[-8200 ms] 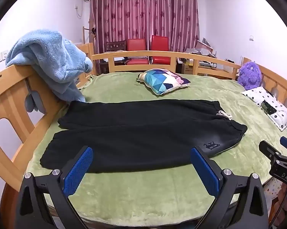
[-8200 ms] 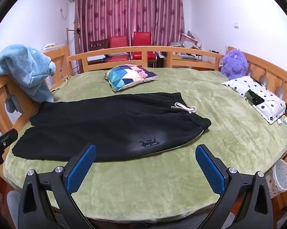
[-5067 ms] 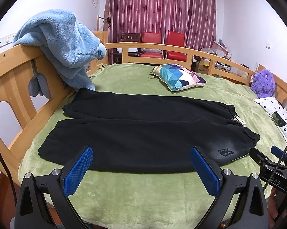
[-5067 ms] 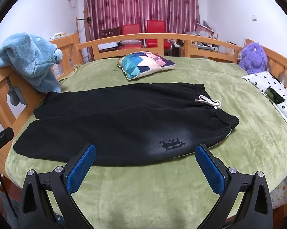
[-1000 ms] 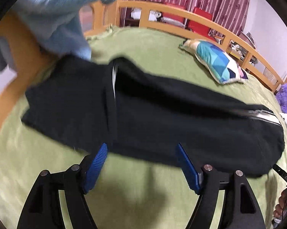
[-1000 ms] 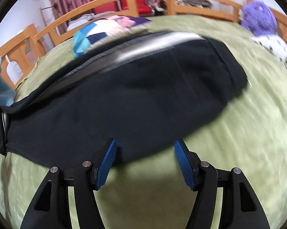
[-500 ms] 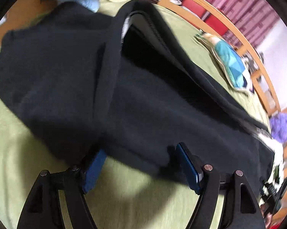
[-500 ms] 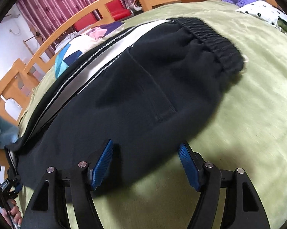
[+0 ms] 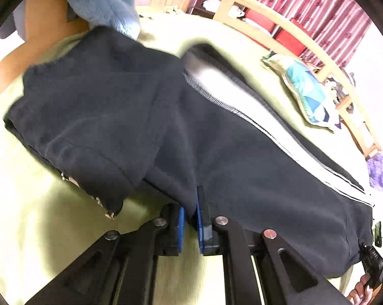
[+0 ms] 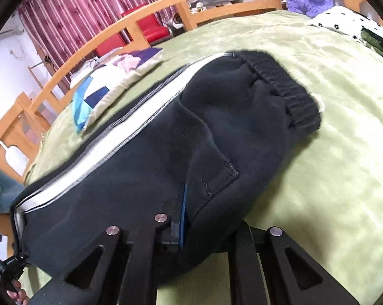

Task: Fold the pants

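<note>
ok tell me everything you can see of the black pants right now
The black pants look like thick fleece, with a ribbed elastic waistband and a white side stripe. They lie on the green bedspread, already folded lengthwise. Both grippers have just closed on the near edge: the left gripper toward the cuffs, the right gripper near the waist.

Each camera sits on its gripper and looks forward and steeply down along the fingers at close range. The left wrist view faces the pants (image 9: 242,152) from their leg end; the right wrist view faces them (image 10: 166,165) from the waistband end. Both views share the pants, the patterned pillow (image 9: 306,94) (image 10: 110,84) and the green blanket (image 9: 26,203) (image 10: 331,152).
</note>
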Available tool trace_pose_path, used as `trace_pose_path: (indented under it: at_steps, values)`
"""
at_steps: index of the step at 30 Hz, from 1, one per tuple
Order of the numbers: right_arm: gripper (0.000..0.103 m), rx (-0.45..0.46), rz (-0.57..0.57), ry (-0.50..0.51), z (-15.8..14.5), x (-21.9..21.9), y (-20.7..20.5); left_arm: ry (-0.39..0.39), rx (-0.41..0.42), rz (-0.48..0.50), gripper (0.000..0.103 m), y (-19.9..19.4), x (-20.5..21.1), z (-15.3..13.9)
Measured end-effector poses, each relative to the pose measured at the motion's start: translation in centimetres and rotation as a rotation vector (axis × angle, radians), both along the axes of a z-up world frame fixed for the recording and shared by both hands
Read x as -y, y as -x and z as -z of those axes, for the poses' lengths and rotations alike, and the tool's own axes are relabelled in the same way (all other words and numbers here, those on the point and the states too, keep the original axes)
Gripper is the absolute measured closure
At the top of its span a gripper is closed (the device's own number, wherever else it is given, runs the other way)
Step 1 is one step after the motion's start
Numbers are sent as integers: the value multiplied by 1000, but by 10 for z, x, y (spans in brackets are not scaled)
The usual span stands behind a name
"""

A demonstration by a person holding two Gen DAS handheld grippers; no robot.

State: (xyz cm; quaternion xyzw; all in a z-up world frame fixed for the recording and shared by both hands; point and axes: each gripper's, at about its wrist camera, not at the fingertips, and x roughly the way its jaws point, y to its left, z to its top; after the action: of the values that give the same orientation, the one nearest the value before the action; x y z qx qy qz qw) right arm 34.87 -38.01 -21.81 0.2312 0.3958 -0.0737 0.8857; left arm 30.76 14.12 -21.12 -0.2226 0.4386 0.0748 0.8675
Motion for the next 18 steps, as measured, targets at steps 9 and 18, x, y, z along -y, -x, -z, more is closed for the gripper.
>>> trace_pose_path:
  at_steps: [9, 18]
  values:
    - [94, 3, -9, 63, -36, 29, 139, -18, -23, 98, 95, 125, 38, -10]
    - [93, -66, 54, 66, -26, 76, 282, 41, -15, 188, 94, 225, 53, -7]
